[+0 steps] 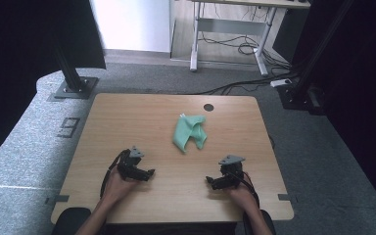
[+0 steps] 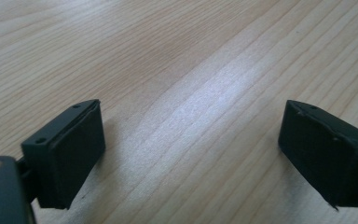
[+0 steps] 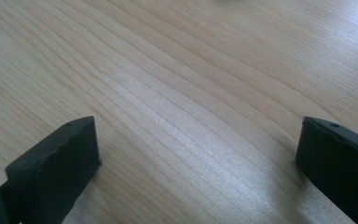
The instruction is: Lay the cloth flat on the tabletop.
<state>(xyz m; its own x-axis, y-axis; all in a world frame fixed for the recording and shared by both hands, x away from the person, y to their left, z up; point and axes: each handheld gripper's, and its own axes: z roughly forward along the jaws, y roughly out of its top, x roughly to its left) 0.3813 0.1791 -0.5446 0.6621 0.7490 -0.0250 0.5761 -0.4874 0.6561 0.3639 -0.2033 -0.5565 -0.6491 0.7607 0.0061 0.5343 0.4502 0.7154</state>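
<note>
A crumpled mint-green cloth [image 1: 190, 131] lies on the wooden table [image 1: 127, 117], a little right of its middle. My left gripper [image 1: 149, 172] rests on the table near the front left, held in a hand, its jaws pointing right. My right gripper [image 1: 209, 181] rests near the front right, jaws pointing left. Both sit well short of the cloth. In the left gripper view the left gripper [image 2: 191, 154] stands open over bare wood. In the right gripper view the right gripper [image 3: 196, 168] also stands wide open with nothing between its jaws.
A dark round cable hole [image 1: 208, 107] sits near the table's far edge. Black frame posts [image 1: 71, 73] stand on the grey floor at the back left and back right. A desk frame [image 1: 225, 29] with cables stands farther off.
</note>
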